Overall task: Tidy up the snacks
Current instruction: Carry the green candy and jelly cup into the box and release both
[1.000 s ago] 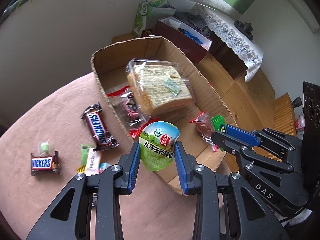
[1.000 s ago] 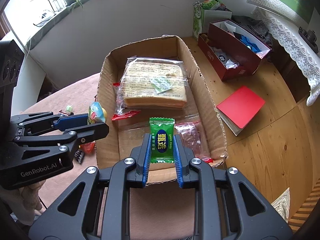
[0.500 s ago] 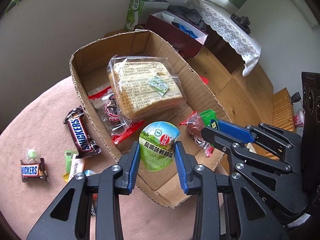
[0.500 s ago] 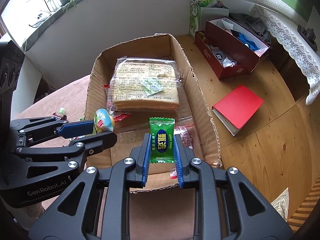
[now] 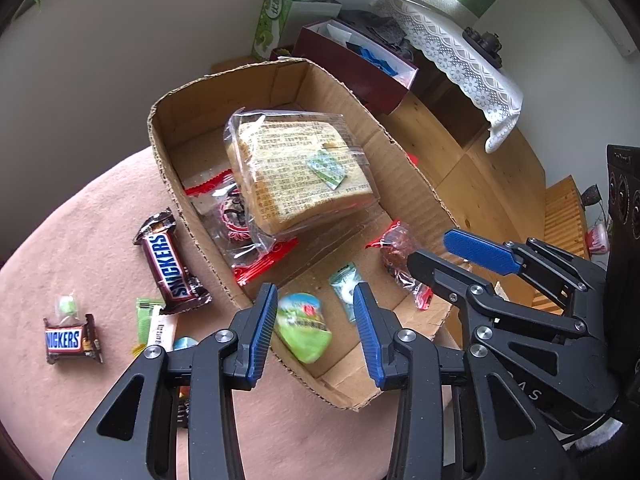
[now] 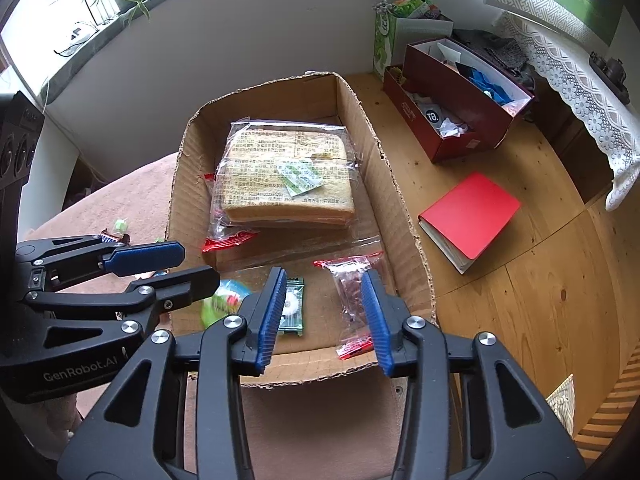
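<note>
An open cardboard box (image 5: 188, 216) (image 6: 404, 216) holds a wrapped bread loaf (image 5: 296, 176) (image 6: 288, 176) and red-edged clear packets (image 5: 400, 256) (image 6: 352, 288). My left gripper (image 5: 316, 328) is open above the box's near end. A green-lidded cup snack (image 5: 304, 326) (image 6: 224, 300) lies loose below it, blurred. My right gripper (image 6: 326, 316) is open too; it also shows in the left wrist view (image 5: 448, 252). A green candy packet (image 6: 292, 308) (image 5: 346, 286) lies on the box floor under it.
Two Snickers bars (image 5: 170, 264) (image 5: 70, 340) and small sweets (image 5: 154, 324) lie on the pink cloth (image 5: 80, 248) left of the box. On the wooden floor (image 6: 520, 300) right of it are a red notebook (image 6: 472, 216), a maroon box (image 6: 452, 112) and a green carton (image 6: 386, 36).
Both grippers opened. The cup snack left my left gripper and the green candy packet left my right gripper; both now lie in the box's near end.
</note>
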The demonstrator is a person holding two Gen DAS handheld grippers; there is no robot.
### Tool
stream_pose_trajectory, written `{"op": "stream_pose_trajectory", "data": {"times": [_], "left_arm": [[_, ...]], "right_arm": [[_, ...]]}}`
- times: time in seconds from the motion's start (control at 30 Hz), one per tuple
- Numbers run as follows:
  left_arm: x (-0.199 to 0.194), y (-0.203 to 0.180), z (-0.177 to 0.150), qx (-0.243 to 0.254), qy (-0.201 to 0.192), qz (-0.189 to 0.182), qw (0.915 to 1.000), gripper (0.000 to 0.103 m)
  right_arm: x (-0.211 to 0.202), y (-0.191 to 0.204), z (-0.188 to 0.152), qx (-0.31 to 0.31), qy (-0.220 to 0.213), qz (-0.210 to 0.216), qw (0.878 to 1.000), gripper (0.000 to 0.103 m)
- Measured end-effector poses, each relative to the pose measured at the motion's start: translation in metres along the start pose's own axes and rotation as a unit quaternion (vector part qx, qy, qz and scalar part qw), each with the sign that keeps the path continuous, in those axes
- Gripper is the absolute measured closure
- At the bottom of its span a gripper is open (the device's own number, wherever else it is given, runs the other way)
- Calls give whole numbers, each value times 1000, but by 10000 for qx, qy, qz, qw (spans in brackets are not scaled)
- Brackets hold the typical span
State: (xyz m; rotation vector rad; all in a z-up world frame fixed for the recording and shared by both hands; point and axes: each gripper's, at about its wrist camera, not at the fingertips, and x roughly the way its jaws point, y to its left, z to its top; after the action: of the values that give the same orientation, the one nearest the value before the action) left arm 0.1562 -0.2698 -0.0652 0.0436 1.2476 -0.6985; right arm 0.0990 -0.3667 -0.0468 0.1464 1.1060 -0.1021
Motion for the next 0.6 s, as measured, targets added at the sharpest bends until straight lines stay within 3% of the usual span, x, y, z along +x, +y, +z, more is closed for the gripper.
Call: {"op": "stream_pose_trajectory", "data": {"times": [0.3, 0.6], "left_arm": [[-20, 28, -6, -251, -142, 65, 9996, 65], [-45, 85, -18, -795, -261, 252, 9962, 65]], "right_arm": [[-7, 17, 0, -55, -36, 79, 9999, 62], [-21, 50, -3, -152, -121, 428, 9989, 62]]}}
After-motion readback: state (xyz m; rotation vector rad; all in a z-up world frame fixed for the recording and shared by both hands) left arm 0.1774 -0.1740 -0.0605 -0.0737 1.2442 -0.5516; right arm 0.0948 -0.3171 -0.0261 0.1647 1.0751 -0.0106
